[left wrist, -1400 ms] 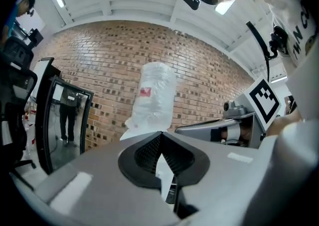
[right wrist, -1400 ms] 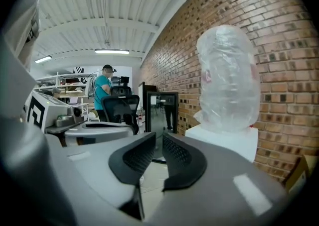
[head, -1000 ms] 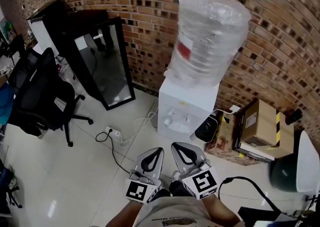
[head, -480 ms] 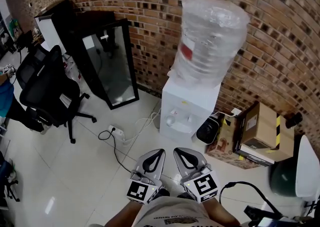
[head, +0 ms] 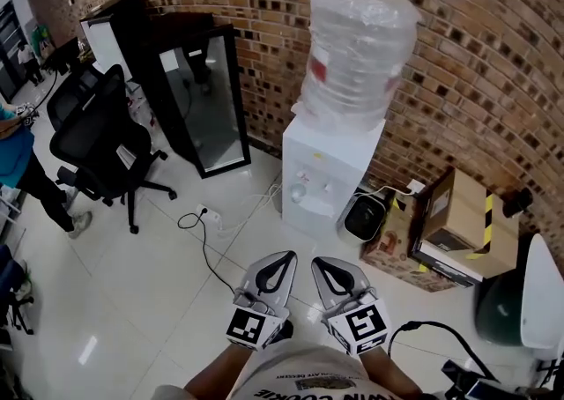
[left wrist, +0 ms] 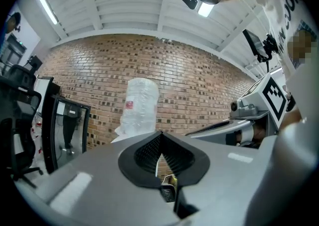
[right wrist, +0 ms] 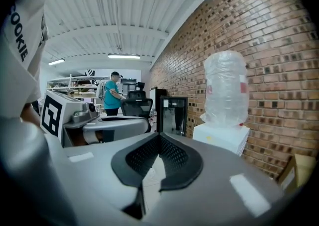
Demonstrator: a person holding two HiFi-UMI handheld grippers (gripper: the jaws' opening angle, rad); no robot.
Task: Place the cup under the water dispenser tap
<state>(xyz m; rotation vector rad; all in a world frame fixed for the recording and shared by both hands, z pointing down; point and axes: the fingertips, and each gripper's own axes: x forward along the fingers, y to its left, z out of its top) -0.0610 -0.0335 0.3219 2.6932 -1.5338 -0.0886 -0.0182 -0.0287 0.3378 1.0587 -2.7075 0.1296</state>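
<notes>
A white water dispenser (head: 330,174) stands against the brick wall, topped by a large clear bottle (head: 357,55) wrapped in plastic. Something small and pale sits at its tap recess (head: 300,193); it is too small to tell whether it is a cup. My left gripper (head: 285,256) and right gripper (head: 318,261) are side by side low in the head view, both pointing at the dispenser from across the floor. Both are shut with nothing between the jaws. The left gripper view shows the bottle (left wrist: 140,105) past the left gripper (left wrist: 159,133). The right gripper view shows the dispenser (right wrist: 222,138) beyond the right gripper (right wrist: 159,135).
A black glass-door cabinet (head: 199,94) stands left of the dispenser, with a black office chair (head: 102,148) and a person in teal (head: 19,160) farther left. A power strip with cables (head: 205,213) lies on the tiles. A small black-and-white appliance (head: 361,216) and cardboard boxes (head: 454,218) sit to the right.
Both grippers have moved forward across the floor toward the dispenser, still shut. The view has shifted, bringing the person in teal in at the left edge.
</notes>
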